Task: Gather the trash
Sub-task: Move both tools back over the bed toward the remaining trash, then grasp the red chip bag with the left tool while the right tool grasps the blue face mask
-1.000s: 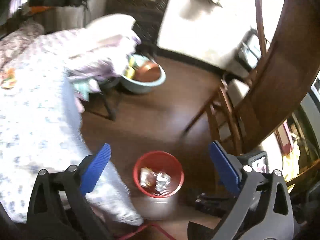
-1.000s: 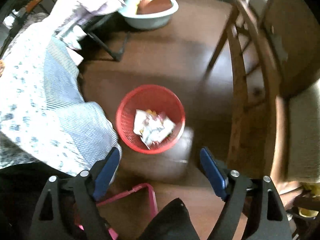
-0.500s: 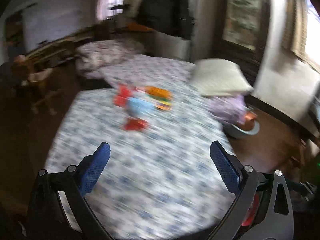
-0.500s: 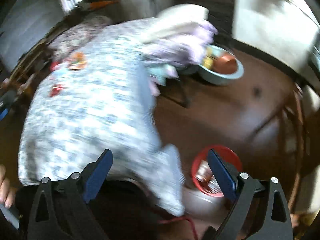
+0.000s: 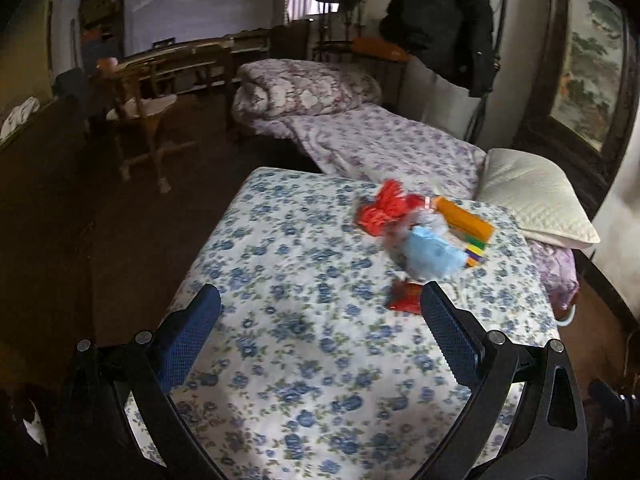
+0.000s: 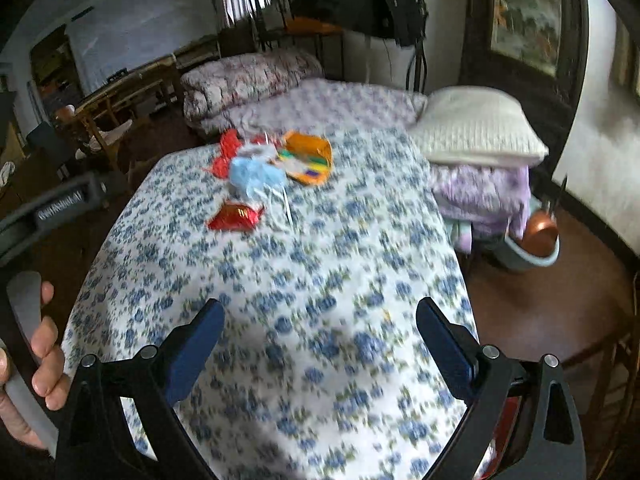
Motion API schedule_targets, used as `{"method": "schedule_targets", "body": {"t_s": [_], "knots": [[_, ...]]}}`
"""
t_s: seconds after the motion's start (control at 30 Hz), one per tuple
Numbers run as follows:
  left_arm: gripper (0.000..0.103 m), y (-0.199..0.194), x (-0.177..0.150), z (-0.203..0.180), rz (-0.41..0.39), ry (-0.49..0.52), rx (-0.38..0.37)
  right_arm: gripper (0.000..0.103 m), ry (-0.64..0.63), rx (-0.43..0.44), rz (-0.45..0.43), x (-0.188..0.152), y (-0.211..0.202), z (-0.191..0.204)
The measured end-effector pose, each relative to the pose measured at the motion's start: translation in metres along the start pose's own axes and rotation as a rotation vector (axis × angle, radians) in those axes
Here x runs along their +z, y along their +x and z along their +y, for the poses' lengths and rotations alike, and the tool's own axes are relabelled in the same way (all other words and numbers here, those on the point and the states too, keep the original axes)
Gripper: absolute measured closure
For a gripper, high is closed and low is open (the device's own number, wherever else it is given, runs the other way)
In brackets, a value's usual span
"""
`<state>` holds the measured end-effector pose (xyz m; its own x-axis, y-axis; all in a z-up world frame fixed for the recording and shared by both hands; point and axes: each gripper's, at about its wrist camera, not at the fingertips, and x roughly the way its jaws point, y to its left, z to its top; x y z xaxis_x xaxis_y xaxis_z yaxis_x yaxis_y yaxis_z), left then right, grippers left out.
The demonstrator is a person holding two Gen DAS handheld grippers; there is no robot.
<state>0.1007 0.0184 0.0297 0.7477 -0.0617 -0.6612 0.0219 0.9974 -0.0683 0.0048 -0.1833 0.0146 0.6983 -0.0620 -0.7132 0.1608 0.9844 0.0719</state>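
Toward the far end of the bed (image 5: pixel 304 352), on its blue-flowered white sheet, lies the trash that is left to collect: a loose cluster of wrappers. Nearest is a flat, shiny red foil wrapper (image 6: pixel 235 217), lying a little apart from the rest. Just beyond it sits a crumpled pale blue plastic bag (image 6: pixel 256 176) with some clear film around it, and touching that on its far side is a scrunched red plastic wrapper (image 5: pixel 386 208). Beside these, toward the pillow side of the bed, lies an orange packet with green, yellow and purple stripes (image 6: pixel 308 156). Motion blur hides whether more small scraps are mixed in.

None of these pieces is held, so this part of the job is, by my judgement, not yet begun: four pieces or so remain on the sheet, all well ahead of both tools. A sliver of red at the lower right edge of the right wrist view may be a bin, but too little shows to be sure, and no contents can be seen.

Both tongs stand spread wide with nothing between the blue pads. The left tongs (image 5: pixel 320 340) and the right tongs (image 6: pixel 320 340) each hang over bare sheet near the bed's near end. A hand (image 6: pixel 36 364) grips a grey handle at the left edge of the right wrist view.

Farther out, a quilted cream pillow (image 5: pixel 536 196) rests at the bed's far right corner, and a pale blue basin holding a copper-coloured bowl (image 6: pixel 532 248) stands on the dark wooden floor (image 6: pixel 560 312) beside the bed.
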Motion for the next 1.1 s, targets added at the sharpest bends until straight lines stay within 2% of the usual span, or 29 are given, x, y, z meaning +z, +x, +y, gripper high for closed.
{"method": "schedule_targets", "body": {"t_s": [0.07,0.2,0.33,0.53,0.63,0.7,0.77,0.9,1.1], "knots": [[0.007,-0.001,-0.002,0.005,-0.010,-0.017,0.002,0.008,0.007,0.007,-0.014,-0.005,0.003,-0.001],[0.007,0.002,-0.004,0.009,0.003,-0.050,-0.009,0.008,0.007,0.026,0.034,-0.006,0.016,0.003],[0.007,0.004,-0.005,0.006,0.012,-0.063,0.000,0.008,-0.004,0.034,0.031,-0.004,0.023,0.008],[0.007,0.006,-0.006,0.005,0.004,-0.048,0.020,0.007,-0.038,0.037,-0.016,0.044,0.042,0.027],[0.007,0.011,-0.006,0.008,0.005,-0.049,0.069,0.007,-0.025,0.064,-0.009,0.077,0.070,0.035],[0.007,0.017,-0.005,0.016,0.033,-0.073,0.029,0.007,-0.024,0.080,0.009,0.090,0.085,0.037],[0.007,0.018,-0.005,0.023,0.032,-0.085,0.056,0.007,-0.031,0.090,0.024,0.103,0.101,0.040],[0.007,0.021,-0.004,0.036,0.043,-0.118,0.049,0.007,-0.084,0.101,0.074,0.112,0.131,0.055],[0.007,0.024,-0.005,0.050,0.061,-0.171,0.040,0.007,-0.139,0.031,0.135,0.110,0.169,0.075]]}}
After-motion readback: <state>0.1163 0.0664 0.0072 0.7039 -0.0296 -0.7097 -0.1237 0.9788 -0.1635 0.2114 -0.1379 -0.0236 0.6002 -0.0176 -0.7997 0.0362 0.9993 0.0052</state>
